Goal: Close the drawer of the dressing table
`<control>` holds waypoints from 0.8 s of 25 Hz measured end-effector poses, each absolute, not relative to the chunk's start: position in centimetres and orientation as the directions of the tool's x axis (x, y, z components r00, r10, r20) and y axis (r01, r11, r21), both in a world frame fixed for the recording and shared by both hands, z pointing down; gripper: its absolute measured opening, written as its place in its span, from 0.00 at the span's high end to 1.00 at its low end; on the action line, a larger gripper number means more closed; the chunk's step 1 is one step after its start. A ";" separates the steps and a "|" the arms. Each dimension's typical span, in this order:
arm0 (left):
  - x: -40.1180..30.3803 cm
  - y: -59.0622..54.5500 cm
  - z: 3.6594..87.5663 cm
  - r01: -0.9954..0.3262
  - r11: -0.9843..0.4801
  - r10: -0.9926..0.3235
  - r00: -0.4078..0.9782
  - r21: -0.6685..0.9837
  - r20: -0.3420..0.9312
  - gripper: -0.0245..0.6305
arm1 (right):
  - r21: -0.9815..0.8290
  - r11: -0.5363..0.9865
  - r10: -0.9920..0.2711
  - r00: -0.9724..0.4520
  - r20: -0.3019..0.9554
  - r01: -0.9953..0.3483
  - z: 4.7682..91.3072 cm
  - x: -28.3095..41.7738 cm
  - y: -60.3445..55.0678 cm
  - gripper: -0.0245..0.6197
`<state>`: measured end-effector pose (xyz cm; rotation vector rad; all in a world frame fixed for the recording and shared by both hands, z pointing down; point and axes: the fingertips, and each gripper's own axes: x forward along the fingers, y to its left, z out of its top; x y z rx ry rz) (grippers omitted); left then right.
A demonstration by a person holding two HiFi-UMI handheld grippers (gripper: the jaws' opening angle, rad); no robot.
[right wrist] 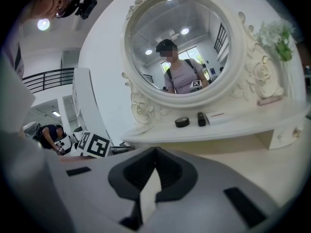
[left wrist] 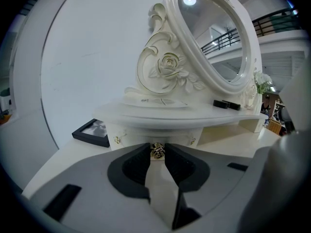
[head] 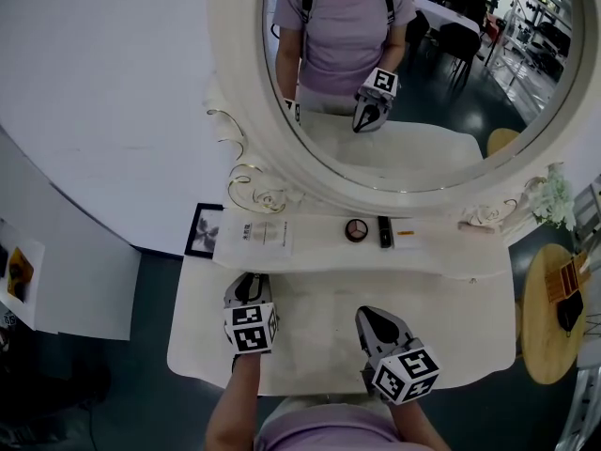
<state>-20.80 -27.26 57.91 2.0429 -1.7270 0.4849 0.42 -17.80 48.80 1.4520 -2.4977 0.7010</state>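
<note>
The white dressing table (head: 470, 318) carries a raised shelf (head: 319, 252) below an oval mirror (head: 413, 158). Under the shelf's left end is a small drawer front (left wrist: 133, 136) with a gold knob (left wrist: 157, 151). My left gripper (left wrist: 157, 148) points at that front, and its dark pads (left wrist: 138, 161) are shut on the knob. From the head view, the left gripper (head: 247, 278) reaches the shelf's front edge. How far the drawer stands out I cannot tell. My right gripper (head: 368, 314) hovers over the tabletop beside it, jaws shut and empty (right wrist: 155, 150).
On the shelf lie a printed card (head: 255, 235), a round compact (head: 356, 230), a black tube (head: 384, 231) and a small white card (head: 408, 237). A black picture frame (head: 203, 230) lies at the left end. A round wooden side table (head: 549, 346) stands at the right.
</note>
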 end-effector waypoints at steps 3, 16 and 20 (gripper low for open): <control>-20.8 -27.3 57.8 -0.987 -0.135 -0.843 0.162 0.090 0.512 0.82 | -0.311 0.412 -0.778 -0.509 0.369 -0.856 48.7 0.8 -17.9 0.96; -21.2 -25.6 56.2 -0.994 -0.068 -0.858 0.100 0.081 0.504 0.82 | -0.313 0.449 -0.767 -0.541 0.346 -0.837 48.2 1.6 -17.3 0.96; -21.1 -24.4 54.9 -0.993 -0.064 -0.870 0.103 0.098 0.482 0.85 | -0.315 0.466 -0.762 -0.556 0.332 -0.826 47.9 1.8 -17.0 0.96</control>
